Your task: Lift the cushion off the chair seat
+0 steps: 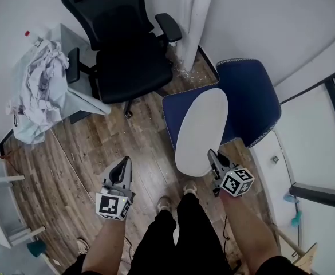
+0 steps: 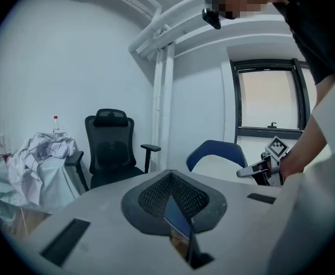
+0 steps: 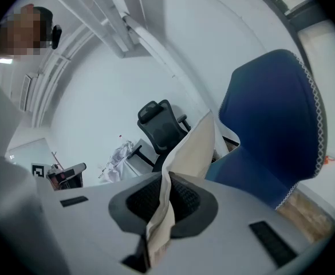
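A white oval cushion (image 1: 201, 128) lies tilted over the seat of the blue chair (image 1: 253, 96), its near end raised. My right gripper (image 1: 212, 154) is shut on that near edge. In the right gripper view the cream fabric (image 3: 193, 148) runs up out of the closed jaws (image 3: 166, 182), with the blue chair back (image 3: 276, 119) behind it. My left gripper (image 1: 125, 164) hangs over the wooden floor left of the chair, apart from the cushion. Its jaws (image 2: 173, 196) are shut with nothing in them. From the left gripper view the cushion (image 2: 219, 166) and right gripper (image 2: 253, 171) show at the right.
A black office chair (image 1: 124, 44) stands at the back. A grey table with crumpled cloth (image 1: 38, 90) is at the left. White pipes (image 1: 193, 16) stand in the corner, a window frame (image 1: 327, 125) runs along the right, and a white rack (image 1: 1, 211) sits at the lower left.
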A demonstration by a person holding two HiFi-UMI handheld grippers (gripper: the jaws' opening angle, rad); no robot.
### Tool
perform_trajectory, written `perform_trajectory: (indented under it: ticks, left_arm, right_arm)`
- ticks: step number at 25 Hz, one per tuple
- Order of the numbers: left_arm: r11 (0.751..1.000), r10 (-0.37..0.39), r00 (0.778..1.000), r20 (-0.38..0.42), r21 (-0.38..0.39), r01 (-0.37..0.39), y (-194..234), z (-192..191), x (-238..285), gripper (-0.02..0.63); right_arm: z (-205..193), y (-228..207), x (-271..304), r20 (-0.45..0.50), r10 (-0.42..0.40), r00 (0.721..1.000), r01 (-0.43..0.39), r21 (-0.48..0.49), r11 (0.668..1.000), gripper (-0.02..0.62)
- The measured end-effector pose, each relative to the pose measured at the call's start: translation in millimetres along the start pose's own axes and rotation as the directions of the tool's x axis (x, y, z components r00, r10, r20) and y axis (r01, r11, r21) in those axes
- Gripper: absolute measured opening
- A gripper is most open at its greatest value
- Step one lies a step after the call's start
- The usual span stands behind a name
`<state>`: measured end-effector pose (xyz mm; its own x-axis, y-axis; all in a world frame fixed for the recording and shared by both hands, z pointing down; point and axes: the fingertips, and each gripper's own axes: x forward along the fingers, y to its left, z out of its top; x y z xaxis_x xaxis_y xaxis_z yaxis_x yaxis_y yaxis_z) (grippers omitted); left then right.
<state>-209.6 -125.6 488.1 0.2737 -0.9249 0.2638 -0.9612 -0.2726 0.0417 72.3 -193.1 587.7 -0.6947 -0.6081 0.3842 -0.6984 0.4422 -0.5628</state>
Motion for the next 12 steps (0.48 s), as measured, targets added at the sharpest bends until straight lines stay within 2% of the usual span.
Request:
perform_trajectory:
  ticks: [12]
  left_arm:
    - [0.999, 0.04, 0.996, 0.074, 0.007, -0.04, -8.3, 53.3, -21.0, 0.005]
  right_arm:
    - [56.7, 32.3, -54.5, 0.038, 0.019, 0.999, -0.018, -0.025, 1.0, 0.032]
